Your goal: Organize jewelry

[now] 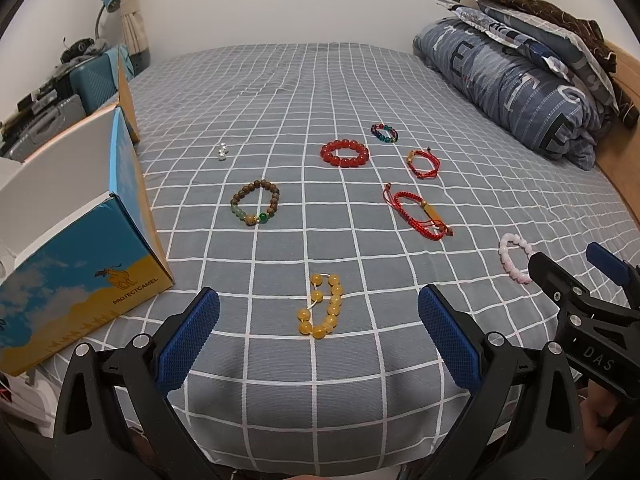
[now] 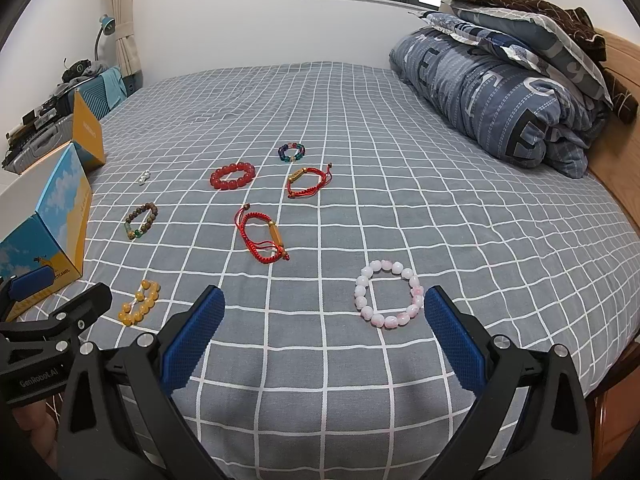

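Observation:
Several bracelets lie on the grey checked bed sheet (image 1: 320,80). A yellow bead bracelet (image 1: 323,309) sits just ahead of my open left gripper (image 1: 318,328), between its blue pads. A pink bead bracelet (image 2: 388,295) lies just ahead of my open right gripper (image 2: 324,320), beside its right pad. Farther out are a brown wooden bracelet (image 1: 256,202), a red bead bracelet (image 1: 344,153), two red cord bracelets (image 1: 416,212) (image 1: 423,164), a multicoloured bracelet (image 1: 384,133) and small white beads (image 1: 223,152). An open blue and yellow box (image 1: 80,248) stands at the left.
A folded blue duvet with pillows (image 2: 500,92) is stacked at the right by the wooden headboard (image 2: 616,152). Suitcases and clutter (image 1: 60,92) fill the floor beyond the bed's left edge. The right gripper's body (image 1: 592,308) shows at the left wrist view's right edge.

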`<state>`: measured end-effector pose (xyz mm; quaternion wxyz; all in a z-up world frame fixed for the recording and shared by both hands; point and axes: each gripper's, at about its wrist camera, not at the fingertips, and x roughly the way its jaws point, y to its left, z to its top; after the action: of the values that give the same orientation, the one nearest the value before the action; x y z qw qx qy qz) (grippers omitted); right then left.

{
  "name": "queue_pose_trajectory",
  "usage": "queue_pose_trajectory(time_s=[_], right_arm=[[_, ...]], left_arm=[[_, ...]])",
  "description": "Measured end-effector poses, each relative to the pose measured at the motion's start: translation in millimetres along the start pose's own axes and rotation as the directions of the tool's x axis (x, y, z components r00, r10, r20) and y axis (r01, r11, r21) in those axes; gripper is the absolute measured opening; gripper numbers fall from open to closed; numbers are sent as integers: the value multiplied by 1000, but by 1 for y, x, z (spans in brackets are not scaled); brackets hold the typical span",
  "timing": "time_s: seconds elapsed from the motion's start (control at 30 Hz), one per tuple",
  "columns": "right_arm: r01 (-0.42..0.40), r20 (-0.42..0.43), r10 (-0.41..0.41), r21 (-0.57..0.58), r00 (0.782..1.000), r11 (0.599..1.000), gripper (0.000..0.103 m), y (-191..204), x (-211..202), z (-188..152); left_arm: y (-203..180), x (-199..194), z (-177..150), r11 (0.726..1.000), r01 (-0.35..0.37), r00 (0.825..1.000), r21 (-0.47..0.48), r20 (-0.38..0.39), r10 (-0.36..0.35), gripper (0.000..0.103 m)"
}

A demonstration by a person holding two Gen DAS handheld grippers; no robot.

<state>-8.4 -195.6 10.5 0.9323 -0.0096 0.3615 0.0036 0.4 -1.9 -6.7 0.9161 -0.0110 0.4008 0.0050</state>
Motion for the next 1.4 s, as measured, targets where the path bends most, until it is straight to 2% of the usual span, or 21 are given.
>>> queue_pose_trajectory(time_s=[1.17,1.4], right_arm=[[10,7,-10,-9,1000,1000,96,-1,-1,0],[5,25,-4,-26,1000,1000,96,-9,-9,7]], left_arm=[[1,0,1,1000,8,1000,5,-10,-8,97],[3,-6,9,1000,-10,1000,-11,-4,10,97]])
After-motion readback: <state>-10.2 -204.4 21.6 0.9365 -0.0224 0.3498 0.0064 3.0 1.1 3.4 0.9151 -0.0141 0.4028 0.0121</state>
